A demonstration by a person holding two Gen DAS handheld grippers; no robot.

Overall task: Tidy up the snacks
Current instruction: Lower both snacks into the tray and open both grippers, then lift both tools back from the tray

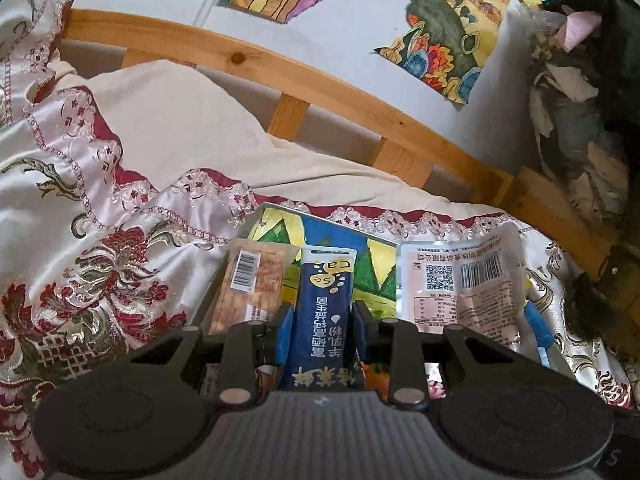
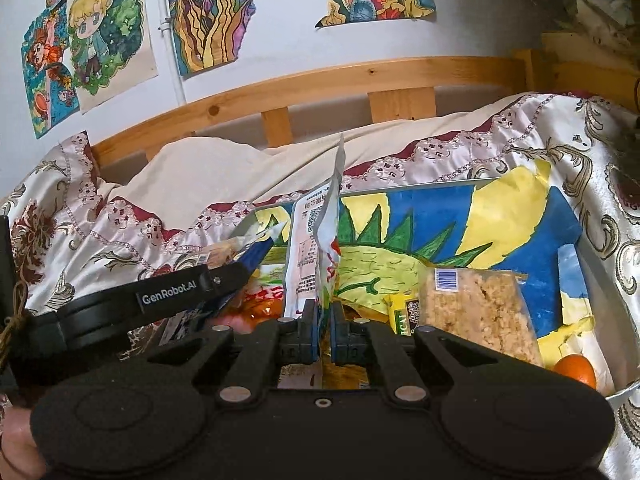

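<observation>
Both grippers fill the bottom of their own views, so starting there: left gripper (image 1: pixel 322 316) has its jaws clamped on a dark blue stick sachet (image 1: pixel 325 300), which pokes forward over the tray, and right gripper (image 2: pixel 325 326) is pinched nearly flat on the thin edge of a white foil packet (image 2: pixel 330 216) standing up on end. Biggest thing under all of it is the embroidered satin bedspread (image 1: pixel 92 240), with a wooden bed rail (image 2: pixel 360 76) behind it, then the metal tray (image 2: pixel 600 280) lined with a blue and yellow drawing, which is where the snacks are ending up. Already lying in it: a puffed rice bar (image 2: pixel 480 312) on the right side, a brownish bar with a barcode sticker (image 1: pixel 248 292) on the left side, a flat white packet with a QR code (image 1: pixel 456 284), a small yellow-green packet (image 2: pixel 404 314) and an orange (image 2: pixel 576 370) in the near corner. My take on doing this bit well: lower each item flat into a bare patch of the liner, keep the sachet parallel to the bars, and don't let go until it's resting. Hard to tell: the tray's near edge is behind the gripper bodies, the stuff right under the jaws is a jumble, and the orange is partly cut off.
</observation>
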